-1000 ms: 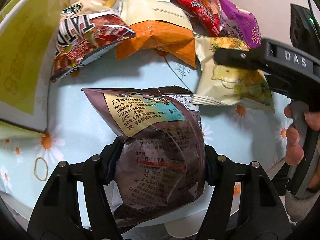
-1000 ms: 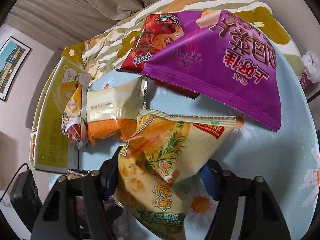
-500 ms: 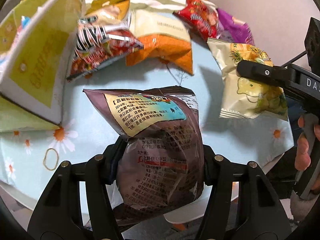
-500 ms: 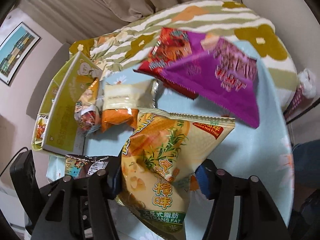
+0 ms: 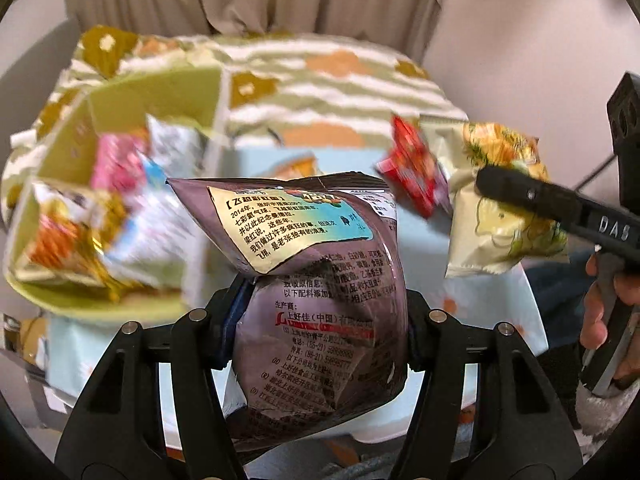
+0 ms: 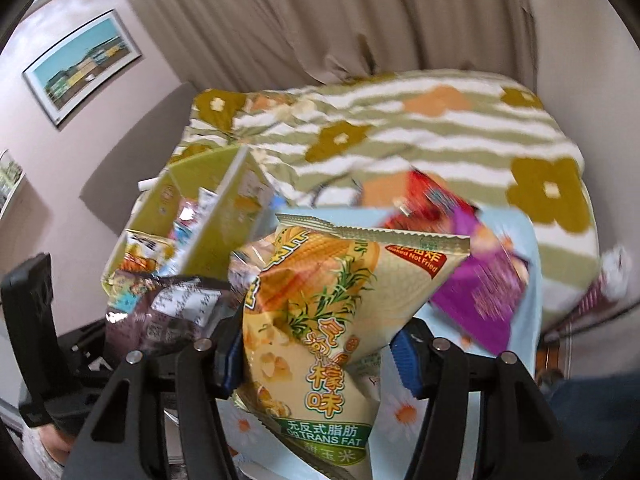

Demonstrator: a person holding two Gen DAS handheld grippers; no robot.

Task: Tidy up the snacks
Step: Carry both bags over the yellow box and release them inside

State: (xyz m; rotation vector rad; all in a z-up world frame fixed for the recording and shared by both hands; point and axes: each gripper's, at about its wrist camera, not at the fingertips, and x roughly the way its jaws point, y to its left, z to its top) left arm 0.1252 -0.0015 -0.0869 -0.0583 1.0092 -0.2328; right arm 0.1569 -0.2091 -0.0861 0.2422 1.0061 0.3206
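My left gripper (image 5: 320, 320) is shut on a dark purple-brown snack bag (image 5: 316, 300) and holds it above the table. My right gripper (image 6: 316, 352) is shut on a yellow corn-snack bag (image 6: 320, 320), also lifted; that bag shows at the right of the left wrist view (image 5: 496, 216). The purple-brown bag shows at lower left of the right wrist view (image 6: 160, 312). A green cardboard box (image 5: 132, 120) holding several snack packs stands at the left, its open side toward me; it also shows in the right wrist view (image 6: 216, 216).
A red bag (image 5: 412, 172) and a purple bag (image 6: 480, 292) lie on the light blue daisy tablecloth (image 6: 516, 240). Behind the table is a striped floral blanket (image 6: 400, 128), a curtain and a wall with a framed picture (image 6: 80, 64).
Both grippers have lifted and tilted up with their bags. The view now looks across the table into the green box and toward the curtain.
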